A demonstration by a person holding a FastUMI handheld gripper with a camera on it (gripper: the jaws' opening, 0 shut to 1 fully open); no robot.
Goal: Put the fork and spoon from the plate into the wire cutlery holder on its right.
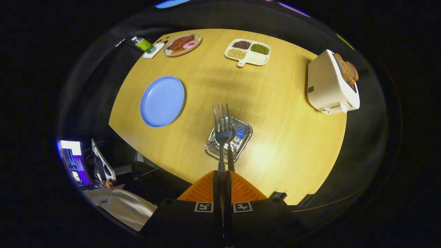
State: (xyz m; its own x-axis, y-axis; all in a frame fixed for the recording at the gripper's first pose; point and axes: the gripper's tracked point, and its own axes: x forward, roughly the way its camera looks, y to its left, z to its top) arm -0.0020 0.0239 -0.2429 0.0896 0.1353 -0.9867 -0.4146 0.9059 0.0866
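Note:
My gripper [222,175] is shut on the handle of a metal fork [222,125], whose tines point straight ahead of the fingers. The fork hangs high over the square, perforated metal cutlery holder [241,137], which I see from above on the wooden table. A second slim handle, probably the spoon [230,156], runs beside the fork's handle down toward the holder; I cannot tell whether it is pinched too or stands in the holder. The blue plate [162,101] lies to the holder's left with nothing on it.
A white toaster [327,86] with bread in it stands far right. Beyond are a divided white dish of beans [255,58], an oval plate of food [170,50] and a green bottle [144,44]. The table's near edge [165,168] runs just before the fingers.

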